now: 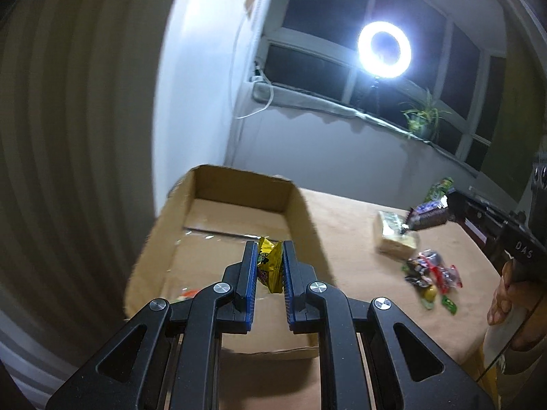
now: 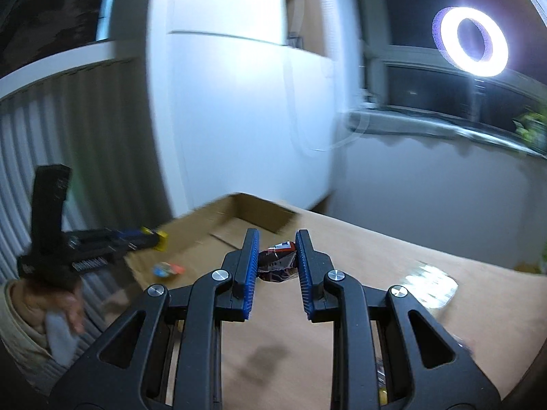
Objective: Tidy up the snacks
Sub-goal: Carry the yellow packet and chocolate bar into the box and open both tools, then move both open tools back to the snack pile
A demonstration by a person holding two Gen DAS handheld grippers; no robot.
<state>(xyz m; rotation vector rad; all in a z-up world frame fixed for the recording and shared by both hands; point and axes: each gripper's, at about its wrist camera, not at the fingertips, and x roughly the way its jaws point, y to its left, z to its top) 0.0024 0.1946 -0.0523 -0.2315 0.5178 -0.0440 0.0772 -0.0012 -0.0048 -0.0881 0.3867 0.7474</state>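
The box [image 1: 236, 225] sits at the surface's [image 1: 348, 239] left edge, with one small snack [image 2: 167, 270] already on its floor. Left tongs [image 1: 269, 266] clench a yellow packet [image 1: 270, 268] above the box. Right tongs [image 2: 277, 259] grip a dark bar [image 2: 277, 260] over the surface, just right of the box. A wafer pack [image 1: 396, 235], candies [image 1: 432, 275] and a green pack [image 1: 441, 186] still lie near the right edge, so the sorting looks early.

Left gripper [image 1: 269, 268] clamps yellow snack packet [image 1: 270, 266] above cardboard box [image 1: 239, 212].
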